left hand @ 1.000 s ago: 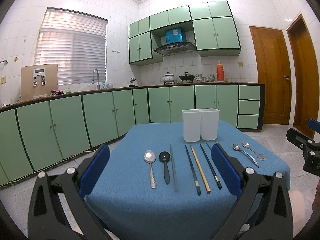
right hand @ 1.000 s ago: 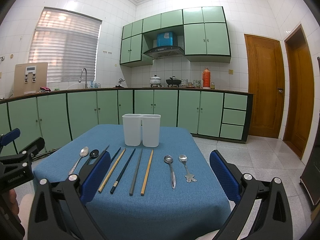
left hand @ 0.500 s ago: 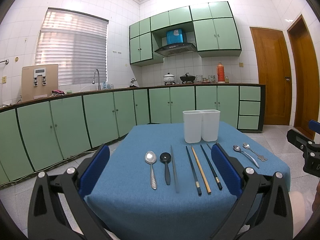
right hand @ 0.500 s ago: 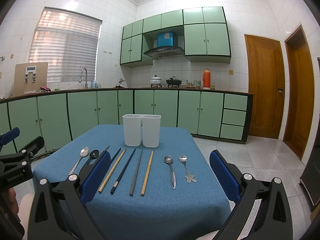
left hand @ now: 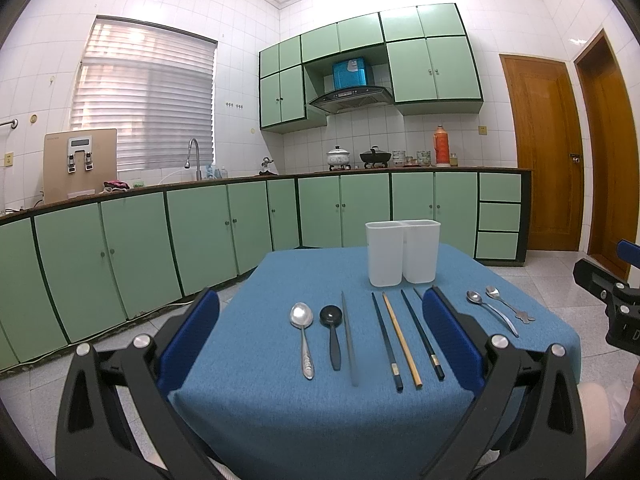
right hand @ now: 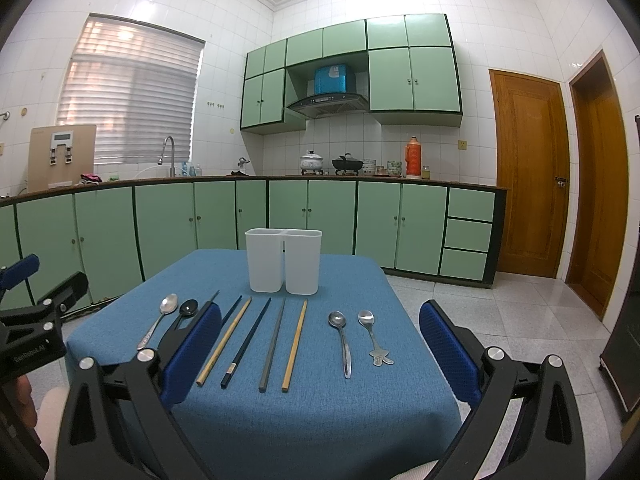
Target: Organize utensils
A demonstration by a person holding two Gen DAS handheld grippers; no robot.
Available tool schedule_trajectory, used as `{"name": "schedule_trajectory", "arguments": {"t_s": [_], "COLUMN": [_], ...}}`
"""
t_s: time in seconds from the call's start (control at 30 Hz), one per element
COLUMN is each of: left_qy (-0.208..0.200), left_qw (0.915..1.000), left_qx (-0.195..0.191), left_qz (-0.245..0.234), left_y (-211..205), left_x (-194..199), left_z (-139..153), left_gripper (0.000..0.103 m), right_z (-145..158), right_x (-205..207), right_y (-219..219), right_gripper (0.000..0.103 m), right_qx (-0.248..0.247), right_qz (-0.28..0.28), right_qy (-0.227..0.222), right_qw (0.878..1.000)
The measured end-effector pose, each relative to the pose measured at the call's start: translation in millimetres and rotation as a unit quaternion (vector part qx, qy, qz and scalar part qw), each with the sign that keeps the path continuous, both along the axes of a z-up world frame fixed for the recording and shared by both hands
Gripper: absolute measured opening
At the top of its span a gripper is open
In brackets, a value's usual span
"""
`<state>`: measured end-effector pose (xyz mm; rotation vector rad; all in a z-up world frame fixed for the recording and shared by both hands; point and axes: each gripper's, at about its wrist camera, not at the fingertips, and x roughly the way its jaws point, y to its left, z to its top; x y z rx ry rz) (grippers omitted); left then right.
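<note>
We find both tools held back from the work, over the near edge of the blue cloth-covered table (right hand: pixel 320 432) at the bottom of each frame. The left gripper (left hand: pixel 320 336) stands with its blue-padded jaws spread wide and grasping nothing; the right gripper (right hand: pixel 320 348) is likewise released and empty. We judge this a starting stance: jaws parted in advance so that either can come down over a slim handle, and each tool facing the half of the row on its own side. The utensils lie in one row across the middle of the frame, handles toward us and well apart from one another, which leaves room for a finger on each side. In the left view we note, from left to right, a polished steel spoon (left hand: pixel 303 336), a black plastic spoon (left hand: pixel 332 332), a grey chopstick (left hand: pixel 349 340), a dark chopstick (left hand: pixel 386 340) and a light wooden chopstick (left hand: pixel 401 340). In the right view, lower centre right, lie a plain steel spoon (right hand: pixel 342 340) and a small steel spoon with a figured handle end (right hand: pixel 374 340). The white plastic two-compartment holder (right hand: pixel 283 262) stands upright behind the row at frame centre, both compartments open at the top; their contents are hidden from us. We judge the sorting not yet begun, with one compartment likely meant for spoons and the other for chopsticks.
</note>
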<state>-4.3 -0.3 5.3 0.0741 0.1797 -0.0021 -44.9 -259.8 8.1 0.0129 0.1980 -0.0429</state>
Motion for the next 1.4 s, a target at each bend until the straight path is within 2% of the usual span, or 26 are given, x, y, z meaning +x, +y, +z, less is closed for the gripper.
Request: {"name": "schedule_trajectory", "arguments": {"t_s": [0.93, 1.03, 1.1, 1.2, 1.4], "left_qy": [0.008, 0.021, 0.034, 0.059, 0.119], "left_qw": [1.0, 0.9998, 0.9994, 0.9981, 0.9925], "left_qx": [-0.001, 0.0, 0.0, -0.002, 0.018], "left_qz": [0.001, 0.006, 0.01, 0.013, 0.02], "left_y": [4, 9, 14, 23, 31], "left_x": [5, 17, 29, 55, 122], "left_z": [-1, -5, -7, -12, -15], "left_gripper": [0.098, 0.098, 0.098, 0.098, 0.098], "right_z": [-7, -5, -13, -14, -12], "right_x": [9, 14, 31, 49, 102], "right_y": [-2, -7, -8, -18, -45], "right_gripper": [0.097, 0.097, 0.097, 0.097, 0.097], "right_qx": [-0.002, -0.004, -0.006, -0.009, -0.01], "right_qz": [-0.004, -0.011, -0.016, -0.024, -0.031], "right_qy": [0.009, 0.015, 0.021, 0.029, 0.058], "right_qw": [1.0, 1.0, 1.0, 0.999, 0.998]}}
